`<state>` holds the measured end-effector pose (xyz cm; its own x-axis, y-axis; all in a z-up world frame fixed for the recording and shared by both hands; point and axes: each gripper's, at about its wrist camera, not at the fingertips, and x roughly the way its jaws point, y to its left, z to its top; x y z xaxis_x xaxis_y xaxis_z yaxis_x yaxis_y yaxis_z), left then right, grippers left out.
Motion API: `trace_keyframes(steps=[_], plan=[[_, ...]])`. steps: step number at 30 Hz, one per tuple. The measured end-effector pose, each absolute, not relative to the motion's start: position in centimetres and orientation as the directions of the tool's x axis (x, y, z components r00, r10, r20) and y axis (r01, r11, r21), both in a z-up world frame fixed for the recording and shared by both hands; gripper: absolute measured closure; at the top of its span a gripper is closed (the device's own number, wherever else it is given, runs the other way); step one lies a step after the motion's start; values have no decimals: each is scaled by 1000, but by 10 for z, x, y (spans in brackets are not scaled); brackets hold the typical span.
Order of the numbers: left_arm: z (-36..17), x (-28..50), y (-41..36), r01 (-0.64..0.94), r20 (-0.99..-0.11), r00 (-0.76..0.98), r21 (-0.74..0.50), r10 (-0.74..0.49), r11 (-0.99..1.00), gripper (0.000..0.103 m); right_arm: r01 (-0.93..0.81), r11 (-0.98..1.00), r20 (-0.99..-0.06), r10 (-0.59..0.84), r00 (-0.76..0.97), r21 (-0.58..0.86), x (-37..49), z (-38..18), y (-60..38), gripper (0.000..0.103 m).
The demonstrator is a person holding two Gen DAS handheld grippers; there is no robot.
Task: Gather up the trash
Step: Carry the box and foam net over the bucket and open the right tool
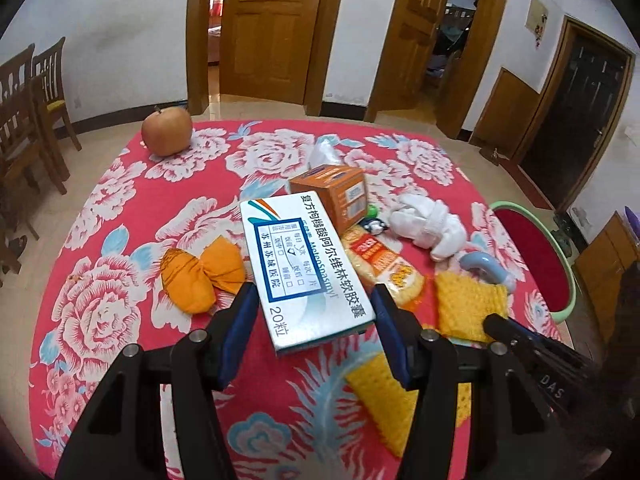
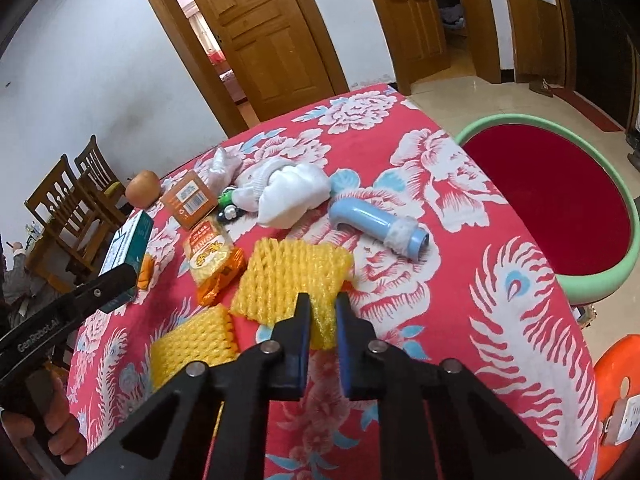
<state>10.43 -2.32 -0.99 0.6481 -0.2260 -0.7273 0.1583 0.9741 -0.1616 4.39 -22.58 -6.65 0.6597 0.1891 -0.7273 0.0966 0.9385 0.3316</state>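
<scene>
The left gripper (image 1: 314,308) holds a white medicine box (image 1: 302,268) between its fingers (image 1: 244,312), one finger on each long side. The box's long way runs straight out from the gripper, so the grip is across its short way. In the right wrist view the box looks lifted a little above the worktop (image 2: 500,320), though that is hard to be sure of.

The right gripper (image 2: 322,312) has its fingers (image 2: 302,320) squeezed narrow on the near edge of a yellow foam net (image 2: 296,276). The net is squashed thin where they pinch it. The rest of the net lies flat on the worktop, reaching away from the gripper.

The bin (image 2: 604,276), green outside and red inside, stands off the right edge of the worktop, beside it and lower down. The right gripper is much nearer to it, so I think the net should go in first, with a swing to the right. The box has farther to go and must cross over other things.

A blue curved tube (image 2: 372,220) lies between the net and the bin, so it could get bumped. A second yellow foam net (image 2: 196,340) lies just left of the held one. A noodle packet (image 2: 212,260), an orange box (image 2: 188,196), a white cloth bundle (image 2: 288,192), an orange wrapper (image 1: 200,276) and an apple (image 1: 167,131) are also on the worktop.
</scene>
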Motion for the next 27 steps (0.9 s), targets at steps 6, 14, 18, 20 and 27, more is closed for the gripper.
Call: trace_keyframes(steps=[6, 14, 18, 20, 27], plan=[[2, 95, -31, 183, -709, 660, -168, -248, 969, 44, 88, 927, -678, 199, 708, 364, 25, -51, -233, 90], [19, 85, -53, 242, -686, 663, -180, -298, 953, 44, 87, 915, -606, 188, 773, 395, 3, -23, -253, 90], [25, 84, -67, 273, -679, 659, -185, -323, 944, 45, 96, 909, -566, 168, 807, 406, -8, -8, -266, 90], [29, 84, -74, 290, -676, 655, -188, -337, 939, 44, 105, 908, -548, 151, 823, 406, -13, -2, -273, 90], [38, 88, -107, 353, -665, 646, -175, -374, 919, 45, 158, 898, -513, 84, 854, 411, -24, 10, -301, 90]])
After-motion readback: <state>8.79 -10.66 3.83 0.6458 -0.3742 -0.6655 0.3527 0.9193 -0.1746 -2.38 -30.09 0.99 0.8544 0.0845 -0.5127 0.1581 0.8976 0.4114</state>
